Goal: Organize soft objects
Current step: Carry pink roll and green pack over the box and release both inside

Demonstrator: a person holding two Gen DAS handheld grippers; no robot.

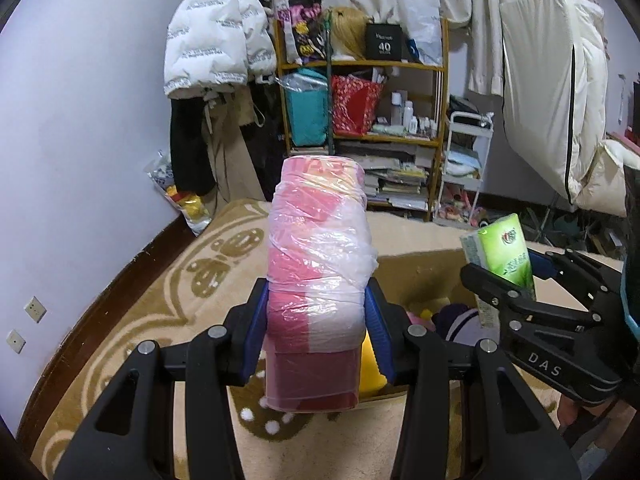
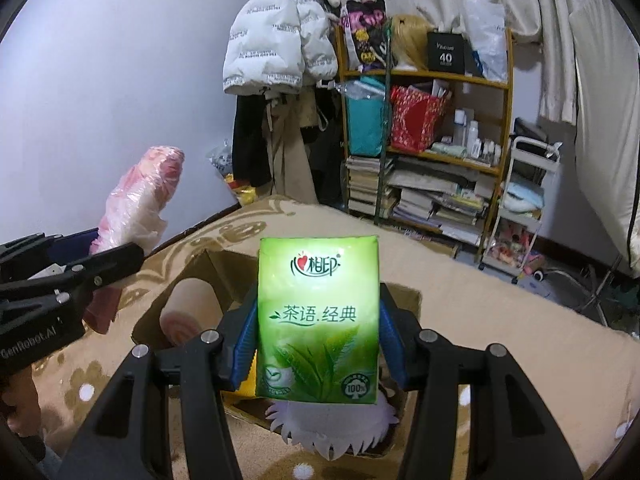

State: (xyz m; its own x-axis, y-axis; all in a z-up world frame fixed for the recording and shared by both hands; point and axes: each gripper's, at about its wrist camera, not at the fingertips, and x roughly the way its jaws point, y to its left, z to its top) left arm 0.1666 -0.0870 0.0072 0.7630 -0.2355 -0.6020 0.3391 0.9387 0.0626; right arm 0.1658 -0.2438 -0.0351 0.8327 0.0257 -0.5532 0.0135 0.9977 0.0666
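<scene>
Here, your stock as it stands:

Left gripper: your blue pads clamp both sides of a pink-and-white roll wrapped in clear plastic; it stands upright between the jaws, its top well above them.

Right gripper: narrowly parted jaws pinch a green pack of tissues, printed face toward your camera, upright.

Container: an open cardboard box sits on the beige patterned blanket, directly below both grippers.

Box contents: a rolled pale-pink towel against the left wall; a white fringed soft item at the near side; something yellow and a dark purple soft item, seen from your left camera.

Surroundings: a wooden shelf with bags, bottles and stacked books; a white puffer jacket hanging beside it; a white trolley; a bag on the floor by the wall.

In the way: each load hides part of the box mouth from its own camera.

Open room: bare blanket to the right of the box; the purple wall stands left.
</scene>
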